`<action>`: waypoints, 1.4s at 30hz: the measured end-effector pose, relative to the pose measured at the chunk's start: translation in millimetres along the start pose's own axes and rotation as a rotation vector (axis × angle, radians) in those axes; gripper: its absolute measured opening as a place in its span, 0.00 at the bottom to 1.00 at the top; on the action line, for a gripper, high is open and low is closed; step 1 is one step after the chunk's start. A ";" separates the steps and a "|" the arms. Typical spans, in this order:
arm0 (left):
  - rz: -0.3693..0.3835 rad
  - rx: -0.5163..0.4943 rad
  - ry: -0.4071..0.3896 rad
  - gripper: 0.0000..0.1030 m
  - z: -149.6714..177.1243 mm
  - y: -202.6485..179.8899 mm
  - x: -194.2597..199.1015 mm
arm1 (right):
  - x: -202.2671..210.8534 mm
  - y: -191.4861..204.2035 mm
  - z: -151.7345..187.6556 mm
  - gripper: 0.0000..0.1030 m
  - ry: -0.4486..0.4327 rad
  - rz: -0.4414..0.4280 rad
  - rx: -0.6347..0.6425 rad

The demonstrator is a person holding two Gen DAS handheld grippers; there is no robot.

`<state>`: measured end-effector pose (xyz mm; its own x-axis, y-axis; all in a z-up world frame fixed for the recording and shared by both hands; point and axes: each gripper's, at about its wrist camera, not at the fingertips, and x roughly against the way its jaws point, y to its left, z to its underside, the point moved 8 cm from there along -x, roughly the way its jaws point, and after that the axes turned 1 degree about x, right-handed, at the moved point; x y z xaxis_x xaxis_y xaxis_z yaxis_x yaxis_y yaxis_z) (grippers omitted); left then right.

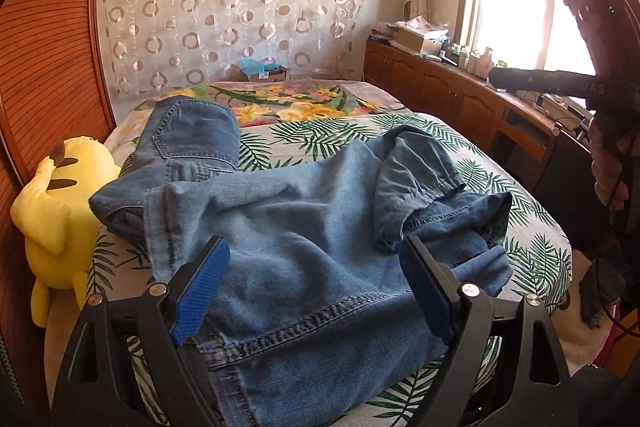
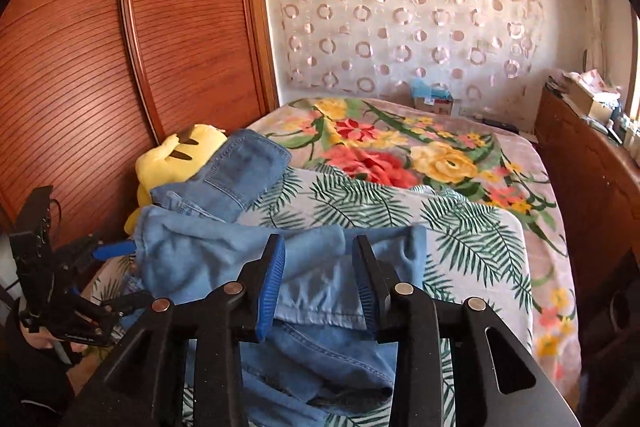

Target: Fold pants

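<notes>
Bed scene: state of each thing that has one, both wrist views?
jeans: crumpled on the bed, one leg thrown over the rest, not folded flat
left gripper: open, empty, over the jeans
right gripper: partly open, nothing clamped
yellow plush toy: lying at the bed's edge by the wardrobe
wardrobe doors: closed
leaf-print sheet: spread under the jeans

Parted right claw [image 2: 320, 283] hangs over crumpled jeans [image 2: 208, 259].

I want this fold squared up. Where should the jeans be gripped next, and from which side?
Judging by the pose, take the jeans at the loose hem cuff lying turned over on top, coming from the window side. Its free edge stands raised off the layers beneath, so the tongs could probably pinch it alone.
</notes>
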<state>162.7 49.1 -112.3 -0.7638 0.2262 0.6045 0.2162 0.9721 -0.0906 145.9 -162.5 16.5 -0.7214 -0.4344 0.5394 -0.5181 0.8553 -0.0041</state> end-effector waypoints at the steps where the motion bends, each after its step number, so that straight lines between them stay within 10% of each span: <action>1: 0.004 -0.003 0.005 0.85 -0.6 -2.3 -3.3 | -3.6 -3.6 1.5 0.36 0.010 0.009 -0.002; 13: 0.068 -0.100 0.095 0.83 0.9 -41.2 -59.0 | -74.8 -38.6 29.9 0.36 0.162 0.052 -0.087; 24: 0.081 -0.204 0.210 0.38 3.4 -69.0 -105.7 | -113.1 -41.9 41.4 0.36 0.254 0.051 -0.165; 26: 0.083 -0.194 0.211 0.25 2.1 -68.2 -107.0 | -116.0 -44.1 38.3 0.36 0.249 0.034 -0.178; 29: 0.096 -0.191 0.176 0.17 -3.8 -71.4 -96.3 | -104.0 -41.9 27.9 0.08 0.192 0.002 -0.175; 42: 0.190 -0.160 -0.046 0.13 -56.8 -79.7 23.3 | -1.2 11.7 -83.8 0.04 -0.067 -0.015 -0.025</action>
<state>162.1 -26.6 -46.0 -0.7260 0.4101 0.5520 0.4495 0.8905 -0.0705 179.2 -128.3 86.3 -0.7432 -0.4642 0.4818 -0.5178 0.8551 0.0250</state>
